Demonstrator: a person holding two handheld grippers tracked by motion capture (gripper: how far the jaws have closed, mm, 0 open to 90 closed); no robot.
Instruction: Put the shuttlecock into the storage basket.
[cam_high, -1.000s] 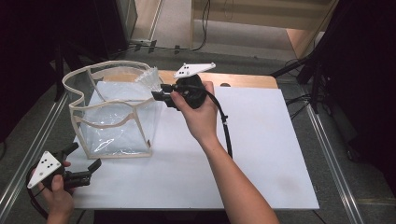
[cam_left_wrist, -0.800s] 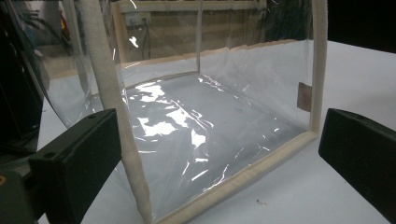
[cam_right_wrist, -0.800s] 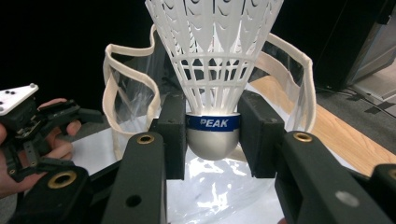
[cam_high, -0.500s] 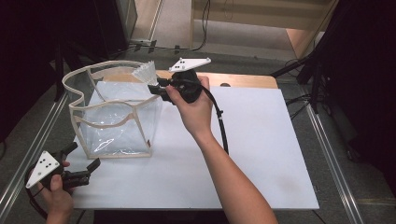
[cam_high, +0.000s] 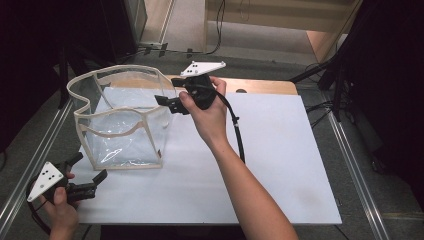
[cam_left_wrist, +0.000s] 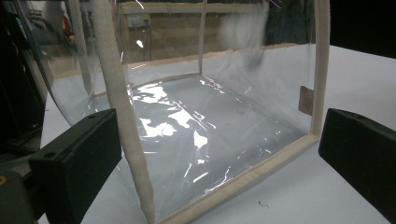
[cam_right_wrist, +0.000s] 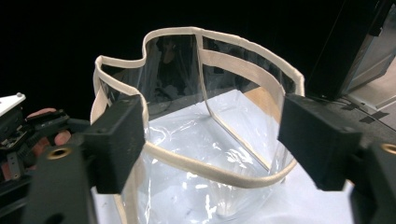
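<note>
the clear bag (cam_high: 122, 120) with cream trim stands open on the table's (cam_high: 280, 165) left. the right gripper (cam_high: 167, 101) hovers at its far-right rim, jaws just opened, nothing between. the left gripper (cam_high: 92, 170) waits near-left, jaws apart.

Both forearms were bare, no sleeves showing. Each hand carried a chunky black plastic handheld gripper: the left gripper (cam_high: 92, 175) and the right gripper (cam_high: 166, 100). Each was topped with a pale grey three-cornered plate (cam_high: 202, 68) dotted with small dark screw heads, same as the left one's plate (cam_high: 45, 180). A black cable (cam_high: 236, 131) trailed off the right one. Jaws were blocky matte-black slabs, and a brass-coloured screw hole (cam_right_wrist: 59, 152) sat in the right gripper's body.
</note>
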